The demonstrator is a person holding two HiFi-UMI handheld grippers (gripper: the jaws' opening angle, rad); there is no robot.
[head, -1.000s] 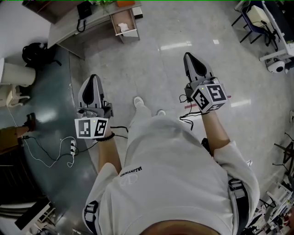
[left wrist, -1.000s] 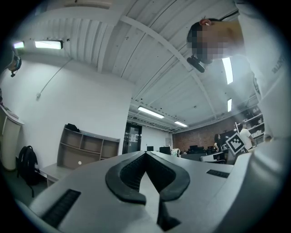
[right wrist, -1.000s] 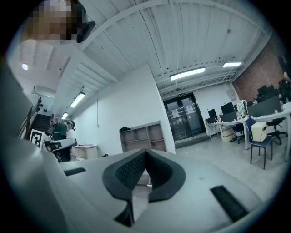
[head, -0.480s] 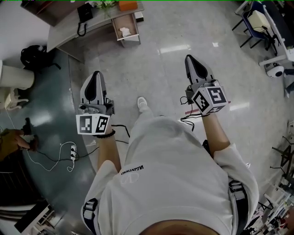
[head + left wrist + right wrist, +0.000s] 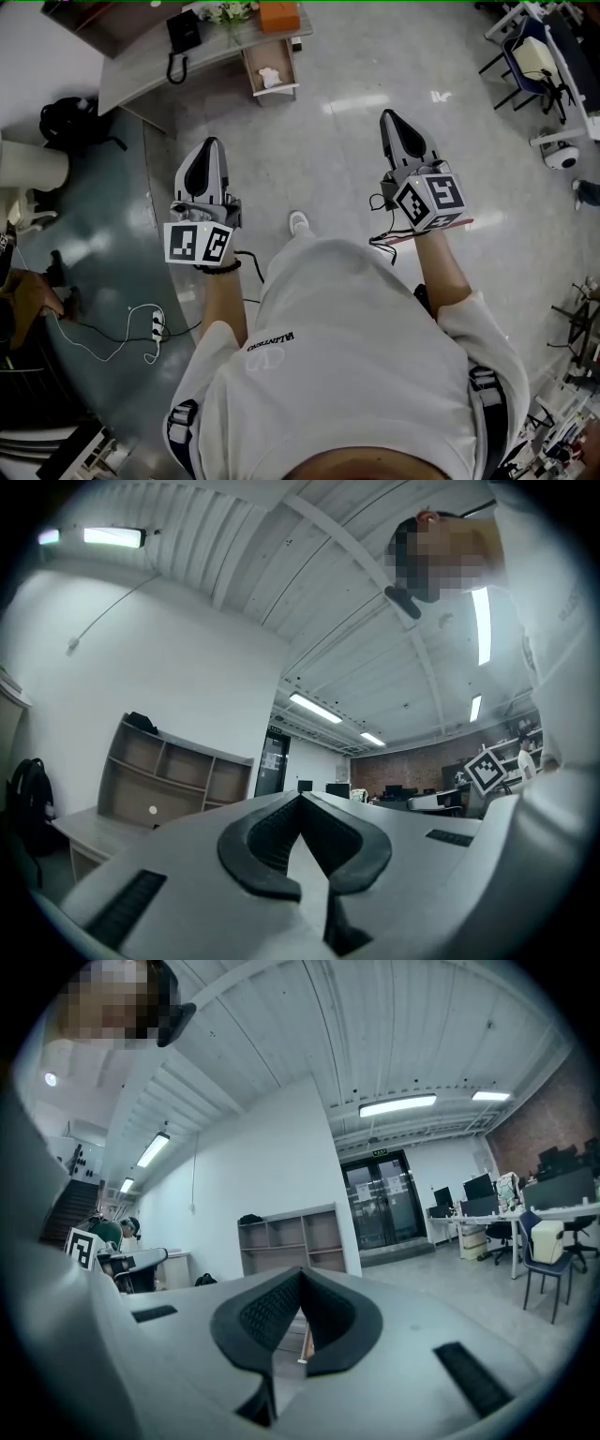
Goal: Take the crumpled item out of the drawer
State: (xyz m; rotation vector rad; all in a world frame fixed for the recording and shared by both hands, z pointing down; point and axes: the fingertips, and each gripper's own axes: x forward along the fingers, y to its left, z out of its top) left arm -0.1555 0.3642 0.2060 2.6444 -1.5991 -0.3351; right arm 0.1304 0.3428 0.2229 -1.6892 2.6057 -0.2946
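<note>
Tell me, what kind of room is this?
Most likely an office: a grey desk with a black telephone on it, computer monitors lined up on other desks, and an office chair.

The grey desk (image 5: 131,67) carries a black telephone (image 5: 181,33), flowers (image 5: 230,11) and an orange box (image 5: 279,14). Its open drawer (image 5: 274,92) holds a crumpled white item (image 5: 270,75). A backpack (image 5: 66,122) and power strip (image 5: 156,326) lie on the floor (image 5: 328,141).

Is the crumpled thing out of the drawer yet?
Not yet. The drawer is already open, and the white crumpled item lies inside it. The left gripper and right gripper are both shut and empty, held well short of the desk. Left to do: reach the drawer, grip the item, lift it out.
</note>
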